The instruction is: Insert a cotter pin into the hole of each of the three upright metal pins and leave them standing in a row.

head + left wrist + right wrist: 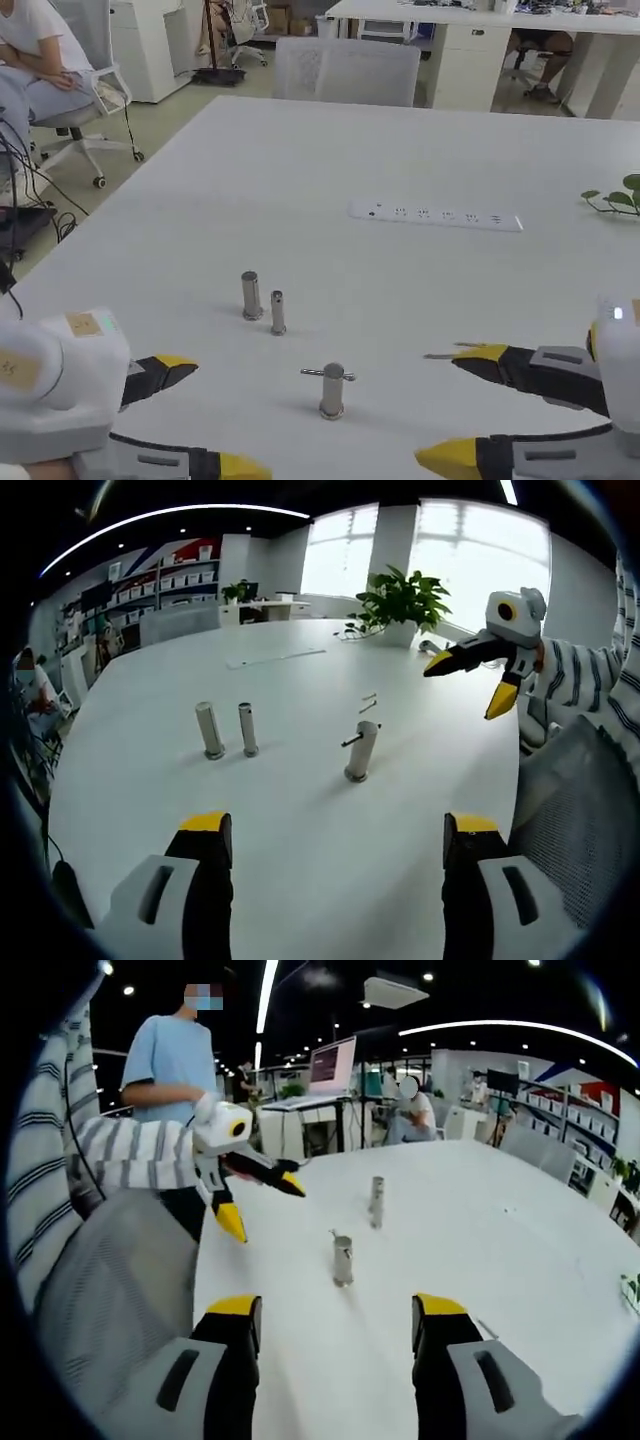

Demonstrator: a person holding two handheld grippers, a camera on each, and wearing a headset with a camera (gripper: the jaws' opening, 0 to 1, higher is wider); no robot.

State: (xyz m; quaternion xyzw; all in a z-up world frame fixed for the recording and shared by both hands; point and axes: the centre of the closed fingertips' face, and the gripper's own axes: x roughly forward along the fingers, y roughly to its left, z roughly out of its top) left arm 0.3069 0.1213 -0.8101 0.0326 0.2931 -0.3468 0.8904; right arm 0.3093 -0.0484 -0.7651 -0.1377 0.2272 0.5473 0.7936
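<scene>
Three upright metal pins stand on the white table (400, 280). Two bare pins (251, 295) (278, 313) stand close together; the nearest pin (332, 392) has a cotter pin (326, 374) through its top. The left gripper view has the same pins (209, 730) (247, 729) (360, 750). Loose cotter pins (445, 354) lie just off my right gripper's upper fingertip. My left gripper (215, 420) (337, 825) is open and empty at the near left. My right gripper (445, 408) (337, 1308) is open and empty at the near right, facing the pinned pin (342, 1260).
A white power strip (435, 215) lies past the pins. Plant leaves (615, 198) reach in at the right edge, and a potted plant (400, 605) stands on the table. A grey chair (345, 70) sits at the far edge. A person (175, 1060) stands nearby.
</scene>
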